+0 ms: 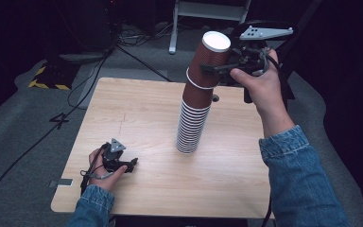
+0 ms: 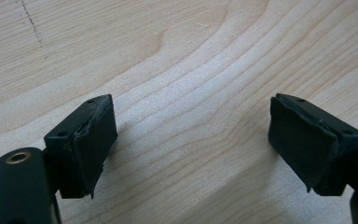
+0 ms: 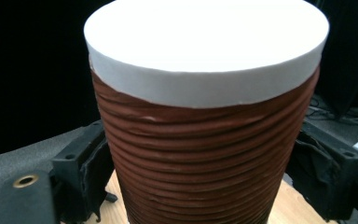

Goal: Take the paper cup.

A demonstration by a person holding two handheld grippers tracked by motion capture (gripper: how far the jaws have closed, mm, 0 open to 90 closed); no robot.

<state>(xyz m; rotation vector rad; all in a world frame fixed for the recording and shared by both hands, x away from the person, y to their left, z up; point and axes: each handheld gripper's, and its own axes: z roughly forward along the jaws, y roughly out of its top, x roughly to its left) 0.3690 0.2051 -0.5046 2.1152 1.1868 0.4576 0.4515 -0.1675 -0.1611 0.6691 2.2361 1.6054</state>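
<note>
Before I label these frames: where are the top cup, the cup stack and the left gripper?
top cup (image 1: 216,41): high view, on its white upturned base.
cup stack (image 1: 191,130): high view, on the white rims low down.
left gripper (image 2: 191,140): left gripper view, midway between its fingertips.

cup (image 3: 205,140) base cut off below.

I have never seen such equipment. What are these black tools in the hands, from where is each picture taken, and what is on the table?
A person holds a two-jaw gripper in each hand. The high view looks down on a wooden table. On it stands a tall stack of upside-down brown paper cups. The right gripper has its jaws on either side of the top cup; whether they squeeze it is unclear. The left gripper rests open on the table, holding nothing. The other two pictures come from cameras riding on the grippers.
</note>
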